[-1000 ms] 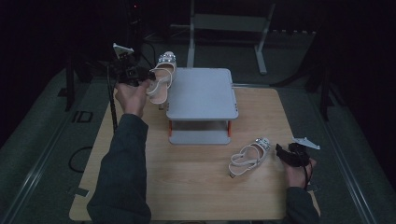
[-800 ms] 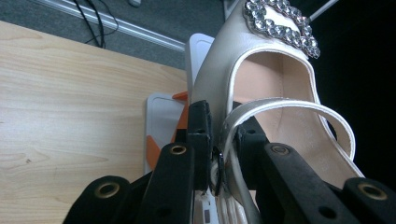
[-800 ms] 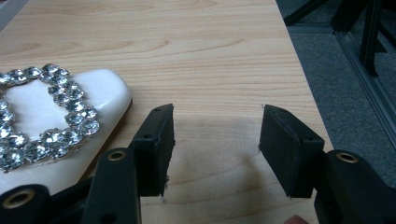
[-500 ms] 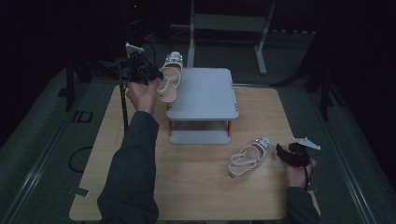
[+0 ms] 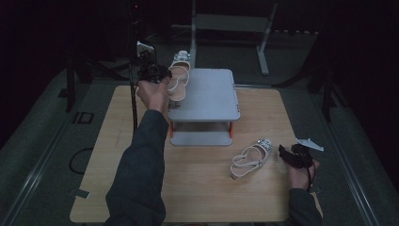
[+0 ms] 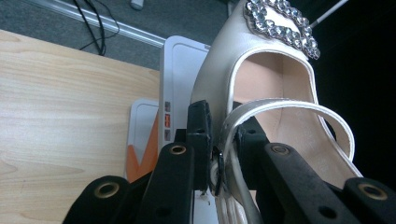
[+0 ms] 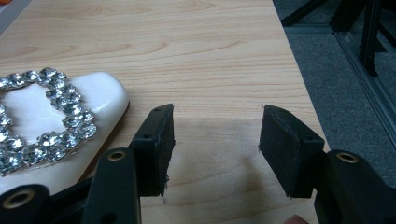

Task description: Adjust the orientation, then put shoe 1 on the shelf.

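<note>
Cream leather marks the sandal (image 5: 179,75) pinched by its straps in the left gripper (image 5: 153,71), held in the air above the rear left corner of the grey two-tier rack (image 5: 207,94), which stands at the wooden table's (image 5: 117,141) back edge. The second sandal (image 5: 251,157) lies toward the front right corner. Just beside its jewelled toe, the right gripper (image 5: 289,155) rests with jaws spread, holding nothing.
</note>
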Motion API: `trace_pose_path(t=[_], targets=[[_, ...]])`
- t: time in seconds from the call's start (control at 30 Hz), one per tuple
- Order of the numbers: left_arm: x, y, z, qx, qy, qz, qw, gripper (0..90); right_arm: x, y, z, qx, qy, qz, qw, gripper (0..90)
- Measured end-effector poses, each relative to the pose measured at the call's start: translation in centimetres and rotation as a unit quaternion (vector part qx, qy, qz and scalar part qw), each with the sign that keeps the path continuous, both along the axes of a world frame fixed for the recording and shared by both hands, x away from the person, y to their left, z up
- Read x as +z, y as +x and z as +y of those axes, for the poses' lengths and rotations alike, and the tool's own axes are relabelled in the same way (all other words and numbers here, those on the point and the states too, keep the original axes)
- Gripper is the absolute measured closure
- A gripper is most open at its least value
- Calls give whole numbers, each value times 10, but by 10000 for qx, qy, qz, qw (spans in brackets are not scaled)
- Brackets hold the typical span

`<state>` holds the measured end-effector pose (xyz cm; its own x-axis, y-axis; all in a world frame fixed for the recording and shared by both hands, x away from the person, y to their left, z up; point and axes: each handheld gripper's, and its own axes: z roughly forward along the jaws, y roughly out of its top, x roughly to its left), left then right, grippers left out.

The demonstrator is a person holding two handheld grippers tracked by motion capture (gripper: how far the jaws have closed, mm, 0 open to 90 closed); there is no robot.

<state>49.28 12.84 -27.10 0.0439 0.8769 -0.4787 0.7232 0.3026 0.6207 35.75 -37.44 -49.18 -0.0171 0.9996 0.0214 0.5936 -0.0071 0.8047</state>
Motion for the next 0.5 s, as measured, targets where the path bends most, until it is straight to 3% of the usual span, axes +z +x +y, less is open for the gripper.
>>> trace_pose_path(t=[0.5], targets=[[-9, 9, -13, 77, -6, 69, 9999, 803, -1, 2, 2, 35, -8, 20, 10000, 448]])
